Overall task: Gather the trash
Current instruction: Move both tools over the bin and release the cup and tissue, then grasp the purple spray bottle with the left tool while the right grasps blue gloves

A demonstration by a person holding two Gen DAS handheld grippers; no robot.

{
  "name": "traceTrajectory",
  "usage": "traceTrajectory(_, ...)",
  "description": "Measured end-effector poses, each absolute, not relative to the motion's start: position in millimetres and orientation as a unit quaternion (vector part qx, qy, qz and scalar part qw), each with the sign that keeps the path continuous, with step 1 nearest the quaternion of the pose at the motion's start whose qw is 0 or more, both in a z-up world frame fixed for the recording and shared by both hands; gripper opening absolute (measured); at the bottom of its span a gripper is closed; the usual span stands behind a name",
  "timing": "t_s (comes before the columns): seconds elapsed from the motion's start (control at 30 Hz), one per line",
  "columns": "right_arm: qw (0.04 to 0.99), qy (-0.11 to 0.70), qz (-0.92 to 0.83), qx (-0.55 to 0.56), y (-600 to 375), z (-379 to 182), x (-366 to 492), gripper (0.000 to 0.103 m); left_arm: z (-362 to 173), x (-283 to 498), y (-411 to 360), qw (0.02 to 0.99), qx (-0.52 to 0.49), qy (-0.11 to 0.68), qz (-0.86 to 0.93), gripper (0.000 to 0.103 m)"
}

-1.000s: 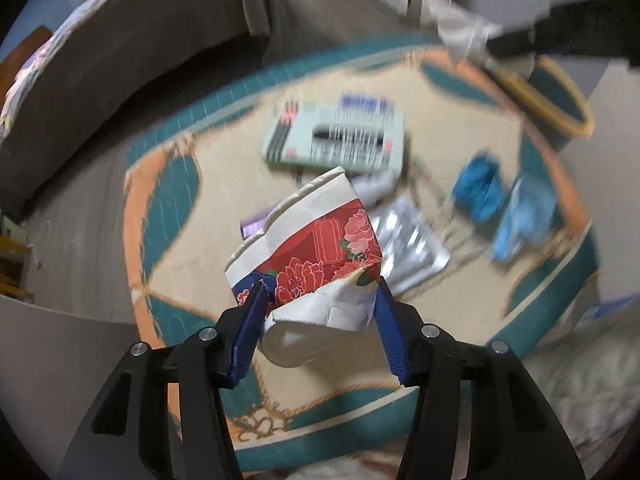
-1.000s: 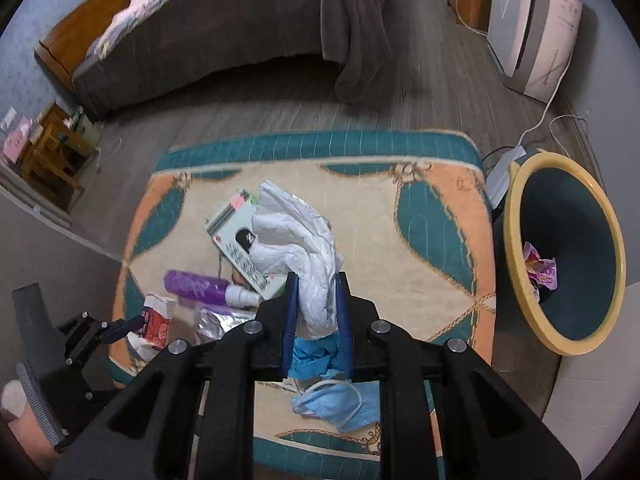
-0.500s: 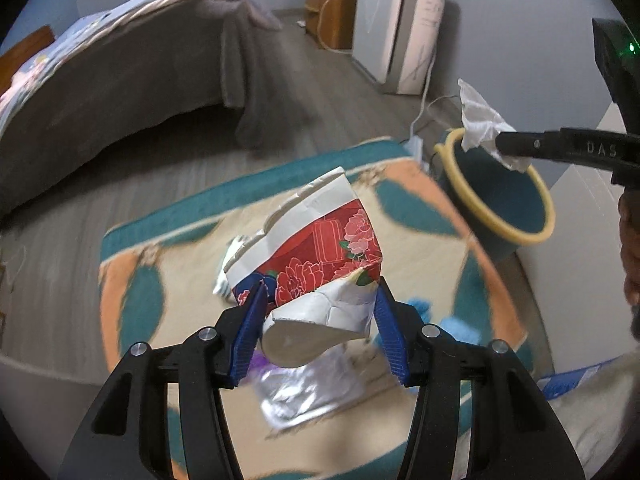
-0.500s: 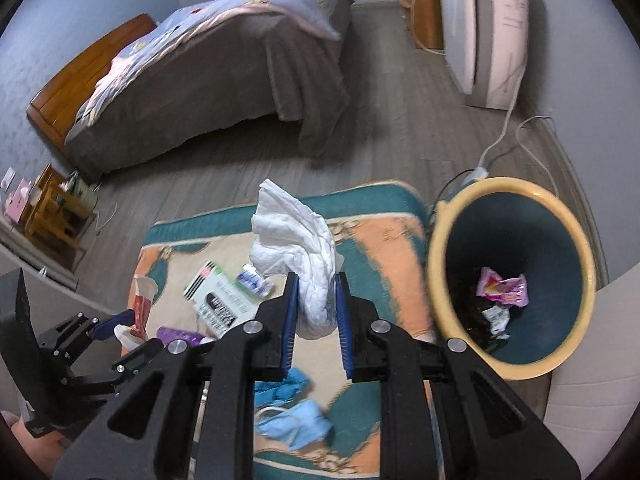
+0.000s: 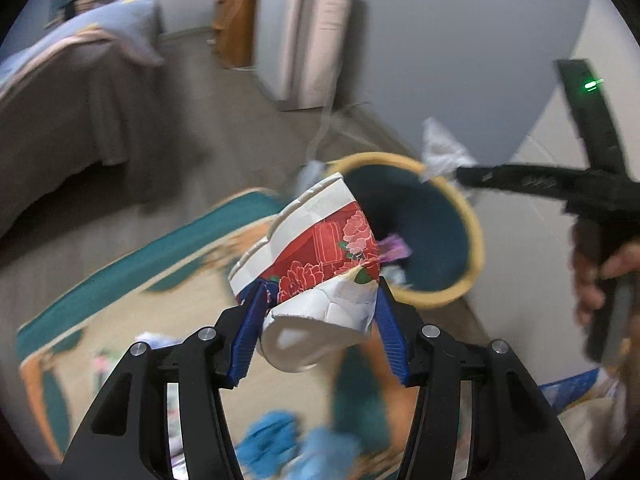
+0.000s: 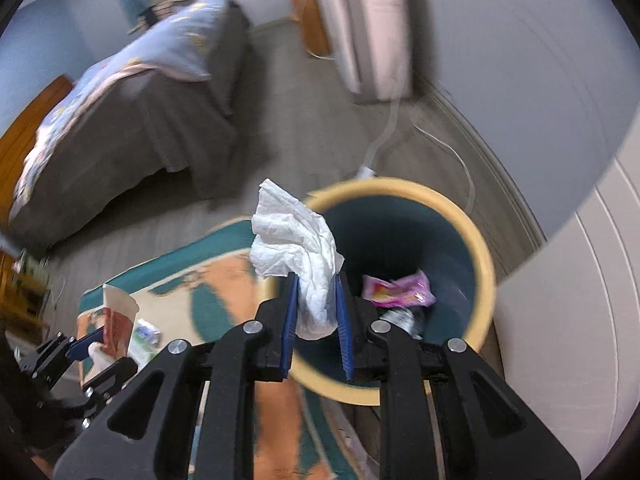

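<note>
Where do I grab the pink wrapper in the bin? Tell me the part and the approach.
Pinch the pink wrapper by its crinkled right end, coming straight down through the bin's open mouth: it lies flat among other trash, walled in on every side.

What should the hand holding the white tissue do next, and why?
Probably open the right gripper and drop the crumpled tissue. Its jaws pinch the tissue right above the yellow-rimmed bin, which already holds a pink wrapper. The left gripper follows with the crushed paper cup.
</note>
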State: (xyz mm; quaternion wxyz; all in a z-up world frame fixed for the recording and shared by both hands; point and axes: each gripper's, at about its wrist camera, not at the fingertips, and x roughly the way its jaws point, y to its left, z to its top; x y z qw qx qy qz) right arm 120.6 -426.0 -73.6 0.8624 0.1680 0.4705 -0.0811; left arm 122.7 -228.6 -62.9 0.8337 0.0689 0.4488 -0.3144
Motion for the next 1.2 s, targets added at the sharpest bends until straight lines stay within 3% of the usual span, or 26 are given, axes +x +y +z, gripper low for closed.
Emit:
traceTrajectory(0.33,0.837,0.464,-0.115,0.266,-469,-101,113,0.020,-102,136,-327,0.812,0.105,0.438,-0.371,0.055)
traceTrajectory(0.37,0.838,0.456,-0.113,0.278,-471,-99,113,0.020,-102,139,-329,0.817,0.105,0.427,-0.373,0.057)
traceTrajectory(0.4,0.839,0.453,-0.114,0.280,-472,-97,113,0.021,-101,141,-334,0.823,0.110,0.417,-0.370,0.066)
traceTrajectory(0.57,0.837,0.449,-0.123,0.288,-475,-97,113,0.059,-103,142,-328,0.828,0.114,0.414,-0.360,0.077)
traceTrajectory(0.87,0.839,0.445,-0.123,0.286,-462,-85,112,0.093,-98,136,-276,0.843,0.111,0.417,-0.322,0.092)
traceTrajectory(1.2,0.865,0.459,-0.097,0.178,-390,-62,112,0.097,-49,105,-162,0.882,0.090,0.393,-0.244,0.095)
